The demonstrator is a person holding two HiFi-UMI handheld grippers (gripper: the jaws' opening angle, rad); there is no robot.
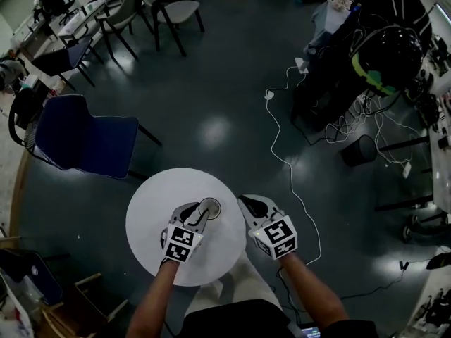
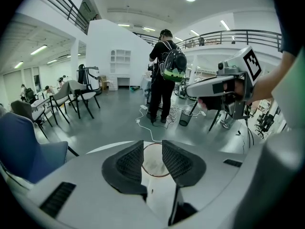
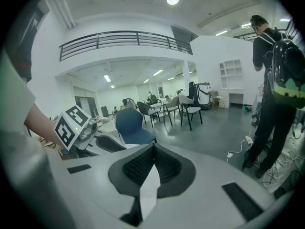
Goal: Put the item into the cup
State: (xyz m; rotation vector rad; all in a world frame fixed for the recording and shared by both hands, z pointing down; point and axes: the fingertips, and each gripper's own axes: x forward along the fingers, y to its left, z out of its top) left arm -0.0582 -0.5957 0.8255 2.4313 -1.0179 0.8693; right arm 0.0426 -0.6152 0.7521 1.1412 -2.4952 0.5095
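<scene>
On the round white table (image 1: 149,206), a little far of its middle, stands the cup (image 1: 209,207), mouth up and, as far as I can see, empty. The left gripper (image 1: 195,214) has its tongs narrowly parted with the cup's rim showing in the gap; whether the pads actually touch it I cannot tell. The right gripper (image 1: 248,204) hangs raised by the table's right rim, tongs pinched together on the item (image 3: 149,185), a thin white piece, perhaps folded paper.

I'd judge this the carrying step: item in hand, not yet over the cup. Next the right gripper needs to swing left, centre over the cup's mouth, then let go, with the left steadying the cup.

The mouth is small and the left tongs crowd it, so the approach looks best from above. The table has bare room all round; the blue chair (image 1: 83,138) and the floor cable (image 1: 285,162) lie well apart.
</scene>
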